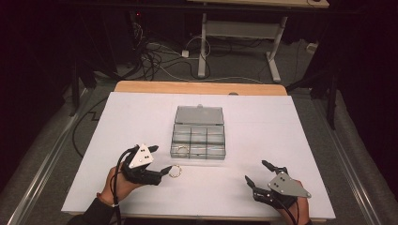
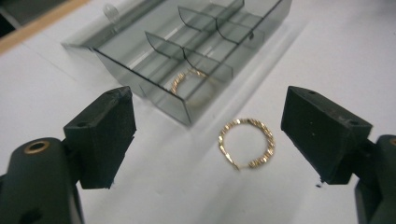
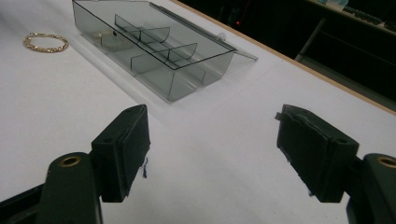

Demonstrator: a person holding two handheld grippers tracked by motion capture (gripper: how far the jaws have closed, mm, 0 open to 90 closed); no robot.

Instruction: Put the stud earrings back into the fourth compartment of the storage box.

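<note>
The gold bracelet (image 2: 246, 143) lies flat on the white desk (image 1: 263, 131), loose, just outside the near-left corner of the smoky clear plastic organiser box (image 1: 199, 137), at about 7 o'clock from it in the high view. In the left gripper view it sits between the two black fingers (image 2: 108, 135) of the left gripper (image 1: 161, 161), nearer the right-hand one, and those fingers stand wide apart, touching nothing. A second gold bracelet (image 2: 189, 80) rests inside the box's near-left compartment, against the front wall. The box's lid (image 1: 199, 115) is folded back flat at 12 o'clock, its dividers making small open cells. The right gripper (image 1: 257, 172) waits well apart at 4 o'clock from the box, its fingers likewise spread and empty. The likely next move is to pinch the loose bracelet and lift it into a cell, and that is where trouble could come: the ring is thin, low and twisted or beaded in texture, so blunt, square-edged rubbery pads may close over it without catching, or push it sliding across the smooth desk sheet. Since it lies off-centre between the fingers, one pad would meet it first and skid it sideways. If it is a chain and not a rigid hoop, it may sag and slip out on lifting. The light box could also shift if a finger knocks its thin wall.
</note>
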